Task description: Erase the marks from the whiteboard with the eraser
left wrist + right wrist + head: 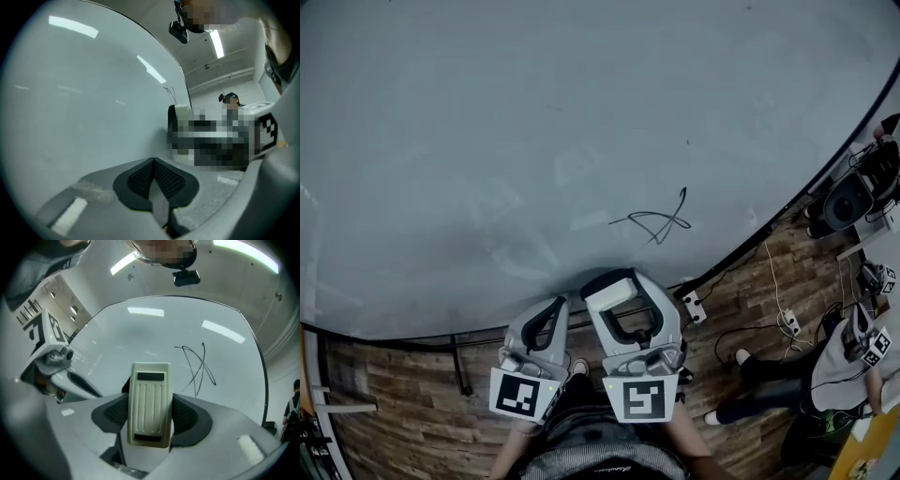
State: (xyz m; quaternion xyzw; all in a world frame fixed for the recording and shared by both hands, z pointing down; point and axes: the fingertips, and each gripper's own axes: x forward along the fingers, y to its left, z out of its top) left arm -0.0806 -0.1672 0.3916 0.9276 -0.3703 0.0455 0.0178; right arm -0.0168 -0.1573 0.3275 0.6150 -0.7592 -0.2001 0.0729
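Head view: the whiteboard [487,141] runs past the top and left edges. A person [769,375] at lower right is cut by the right edge.

Right gripper view: your right claw [150,420] covers the eraser's [149,394] lower sides, and its wiping face is turned away.

Left gripper view: the marks [169,92] are too small to trace.

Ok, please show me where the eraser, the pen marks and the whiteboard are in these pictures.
eraser [150,401]: right gripper view, the middle of its ribbed back.
pen marks [661,223]: head view, where the lines cross.
whiteboard [534,122]: head view, a bare part of its surface.
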